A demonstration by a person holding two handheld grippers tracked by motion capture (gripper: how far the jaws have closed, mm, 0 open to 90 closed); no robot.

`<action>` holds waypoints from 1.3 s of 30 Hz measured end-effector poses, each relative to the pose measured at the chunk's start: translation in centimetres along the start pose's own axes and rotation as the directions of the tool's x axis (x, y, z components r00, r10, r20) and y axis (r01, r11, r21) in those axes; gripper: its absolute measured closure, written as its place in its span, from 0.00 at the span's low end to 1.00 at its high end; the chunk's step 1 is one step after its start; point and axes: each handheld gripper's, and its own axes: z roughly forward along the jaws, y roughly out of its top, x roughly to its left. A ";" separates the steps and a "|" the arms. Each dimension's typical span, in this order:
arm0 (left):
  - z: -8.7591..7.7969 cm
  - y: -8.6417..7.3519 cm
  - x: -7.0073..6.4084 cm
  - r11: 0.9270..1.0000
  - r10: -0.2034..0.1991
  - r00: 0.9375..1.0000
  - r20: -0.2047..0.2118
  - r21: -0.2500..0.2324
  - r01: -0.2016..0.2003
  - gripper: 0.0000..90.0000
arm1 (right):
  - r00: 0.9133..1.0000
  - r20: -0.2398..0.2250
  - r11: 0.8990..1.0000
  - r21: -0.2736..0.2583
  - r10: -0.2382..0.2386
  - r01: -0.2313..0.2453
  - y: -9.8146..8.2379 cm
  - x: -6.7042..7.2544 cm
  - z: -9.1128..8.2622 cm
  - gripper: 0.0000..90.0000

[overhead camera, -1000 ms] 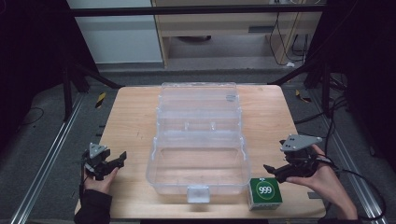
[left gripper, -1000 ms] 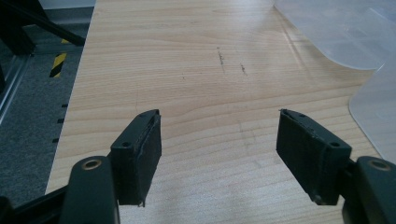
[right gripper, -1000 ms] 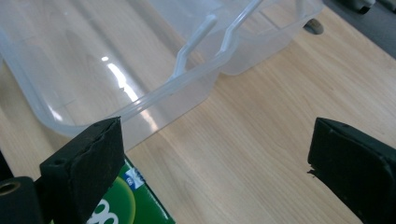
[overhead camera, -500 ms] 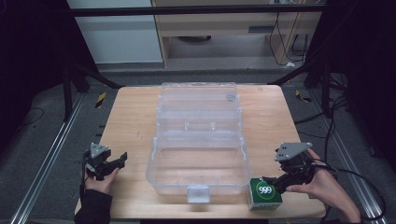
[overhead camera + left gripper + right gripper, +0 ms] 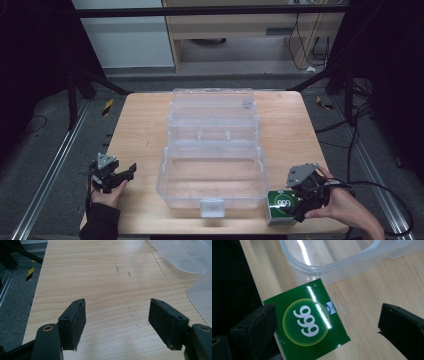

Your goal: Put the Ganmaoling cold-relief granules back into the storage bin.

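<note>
Green box point(image 5: 308, 322) between right claw point(image 5: 328, 325) jaws

A green box point(image 5: 280, 205) printed "999" lies flat at the table's near edge, just beside the clear case point(image 5: 212, 165).

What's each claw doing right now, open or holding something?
Left claw: open, nothing between its jaws.
Right claw: open, has just been opening; the green box sits between the jaws, not gripped.

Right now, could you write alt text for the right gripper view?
A green box printed "999" lies on the wooden table between the open right gripper jaws, neither pad pressing it. A clear plastic container sits just beyond.
</note>
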 end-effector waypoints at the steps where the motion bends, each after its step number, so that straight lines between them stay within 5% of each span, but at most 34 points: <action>1: 0.0 0.0 0.0 1.000 0.001 1.000 -0.001 0.000 -0.001 0.33 | 1.000 -0.007 1.000 0.010 -0.007 0.007 0.0 0.1 0.1 0.03; 19: 0.0 0.0 -0.1 1.000 0.002 1.000 -0.001 0.001 -0.002 0.33 | 0.994 -0.070 0.991 0.093 -0.085 0.091 0.0 1.2 1.8 0.02; 39: 0.1 0.0 -0.1 1.000 0.005 1.000 -0.001 0.006 -0.005 0.33 | 0.980 -0.125 0.964 0.199 -0.153 0.176 0.4 1.3 4.3 0.03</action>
